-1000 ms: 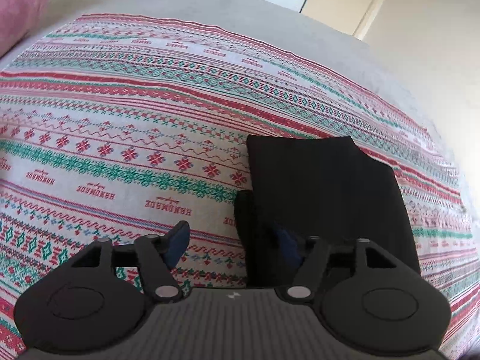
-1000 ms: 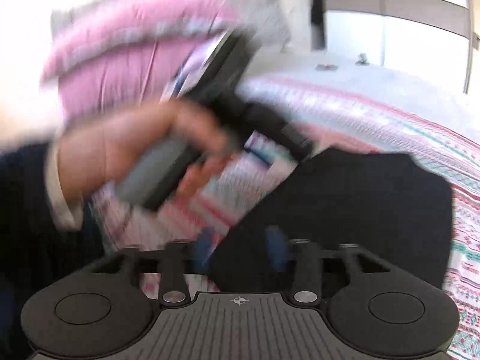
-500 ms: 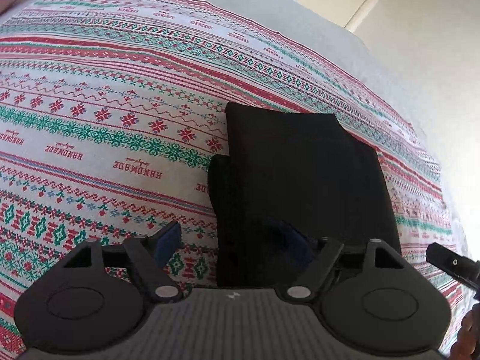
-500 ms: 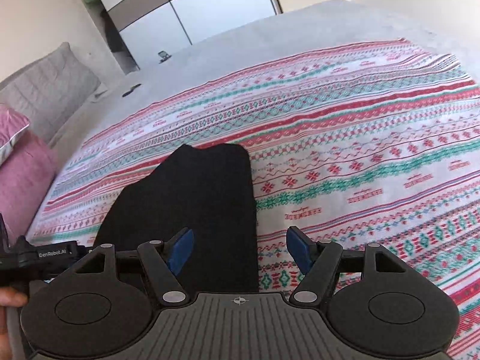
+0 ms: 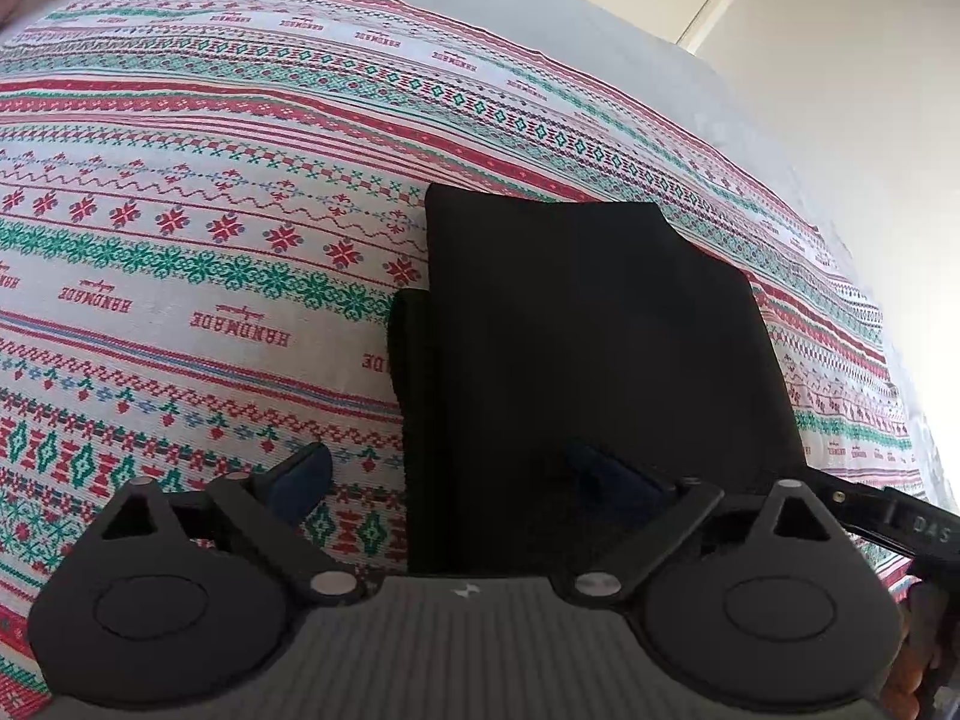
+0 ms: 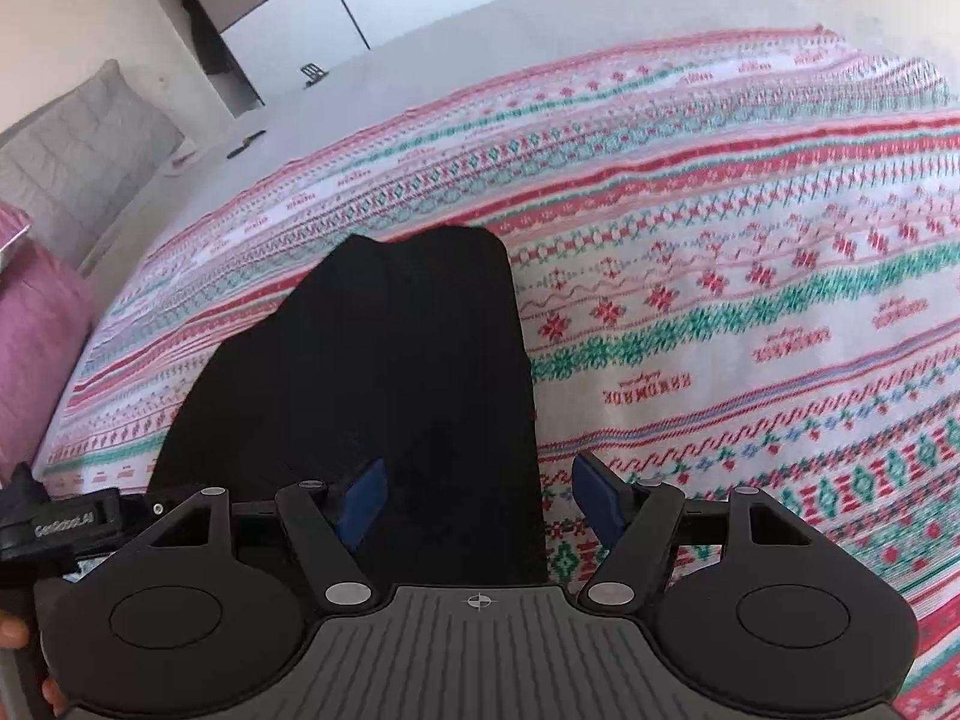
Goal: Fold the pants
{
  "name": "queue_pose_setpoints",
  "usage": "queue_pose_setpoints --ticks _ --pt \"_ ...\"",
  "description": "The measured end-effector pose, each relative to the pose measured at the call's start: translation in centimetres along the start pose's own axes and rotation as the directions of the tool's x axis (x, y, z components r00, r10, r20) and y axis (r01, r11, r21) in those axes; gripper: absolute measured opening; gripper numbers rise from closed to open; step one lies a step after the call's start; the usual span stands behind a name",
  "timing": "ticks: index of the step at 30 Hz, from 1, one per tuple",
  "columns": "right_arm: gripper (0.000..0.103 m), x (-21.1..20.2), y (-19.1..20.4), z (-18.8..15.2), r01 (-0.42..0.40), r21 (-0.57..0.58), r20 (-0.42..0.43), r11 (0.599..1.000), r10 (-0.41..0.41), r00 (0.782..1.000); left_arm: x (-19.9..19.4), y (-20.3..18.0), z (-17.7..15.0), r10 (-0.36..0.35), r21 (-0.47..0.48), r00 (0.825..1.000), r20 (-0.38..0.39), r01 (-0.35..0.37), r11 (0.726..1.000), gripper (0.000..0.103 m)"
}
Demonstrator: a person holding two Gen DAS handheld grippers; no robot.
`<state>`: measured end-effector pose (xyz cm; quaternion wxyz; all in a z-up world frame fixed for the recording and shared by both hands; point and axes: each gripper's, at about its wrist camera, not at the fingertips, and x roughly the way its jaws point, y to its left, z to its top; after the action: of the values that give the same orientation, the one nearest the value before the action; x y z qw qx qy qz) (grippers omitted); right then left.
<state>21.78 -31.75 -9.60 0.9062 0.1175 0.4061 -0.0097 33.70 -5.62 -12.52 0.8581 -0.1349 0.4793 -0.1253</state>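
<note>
The black pants (image 5: 588, 324) lie folded into a compact rectangle on a patterned red, green and white bedspread (image 5: 180, 240). They also show in the right wrist view (image 6: 372, 372). My left gripper (image 5: 456, 480) is open, hovering over the near left edge of the pants, one blue pad over the bedspread and one over the cloth. My right gripper (image 6: 480, 498) is open over the near right edge of the pants. Neither holds anything.
A pink pillow (image 6: 36, 336) and a grey pillow (image 6: 78, 150) lie at the bed's head. Small dark objects (image 6: 246, 143) rest on the grey sheet beyond the bedspread. Wardrobe doors (image 6: 336, 12) stand behind. The other gripper's body shows at each view's edge (image 5: 900, 525).
The right gripper swung round from a blurred view of the other hand to face the pants. The left gripper moved closer to the pants' near edge. Both stayed open.
</note>
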Motion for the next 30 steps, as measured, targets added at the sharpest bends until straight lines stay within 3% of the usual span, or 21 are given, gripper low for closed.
queue_pose_setpoints --ticks 2,6,8,11,20,21,23,25,26,30 --pt "0.06 0.5 0.2 -0.3 -0.003 0.002 -0.006 1.0 0.003 1.0 0.1 -0.1 -0.1 -0.005 0.0 1.0 0.002 0.005 1.0 0.096" --pt "0.055 1.0 0.9 -0.8 0.004 -0.023 0.008 1.0 -0.004 1.0 0.2 -0.2 -0.1 -0.063 -0.02 0.998 0.004 0.064 0.998 0.092" --pt "0.046 1.2 0.9 -0.9 0.005 -0.011 0.017 1.0 -0.005 1.0 0.3 -0.4 -0.2 -0.066 -0.007 0.998 0.009 0.066 0.998 0.075" --pt "0.038 1.2 0.5 -0.8 0.006 0.014 0.023 1.0 -0.006 1.0 0.4 -0.6 -0.1 -0.071 -0.001 0.997 0.01 0.071 0.997 0.067" --pt "0.038 1.7 -1.1 -0.7 -0.051 0.085 0.012 0.995 0.05 0.999 0.3 0.0 -0.4 -0.104 -0.001 0.995 0.006 0.105 0.995 0.075" --pt "0.038 1.7 -0.9 -0.7 -0.046 0.067 0.015 0.997 0.045 0.999 0.4 -0.2 -0.4 -0.096 0.005 0.995 0.011 0.096 0.995 0.072" --pt "0.025 1.8 0.0 -0.9 -0.024 0.02 0.023 1.0 0.023 0.999 0.4 -0.5 -0.4 -0.075 0.022 0.997 0.03 0.075 0.997 0.047" --pt "0.013 1.4 0.8 -0.9 -0.007 -0.013 0.047 1.0 0.008 0.999 0.0 -0.2 -0.1 -0.1 -0.001 0.994 0.046 0.1 0.995 0.025" --pt "0.009 1.1 1.0 -0.9 -0.006 -0.02 0.059 1.0 0.007 0.998 -0.3 0.0 0.1 -0.118 -0.015 0.992 0.054 0.119 0.993 0.019" --pt "0.007 -0.5 2.3 -0.1 -0.016 -0.059 0.137 0.998 0.024 0.99 -1.3 -0.5 1.0 -0.128 -0.01 0.988 0.091 0.13 0.992 0.017"
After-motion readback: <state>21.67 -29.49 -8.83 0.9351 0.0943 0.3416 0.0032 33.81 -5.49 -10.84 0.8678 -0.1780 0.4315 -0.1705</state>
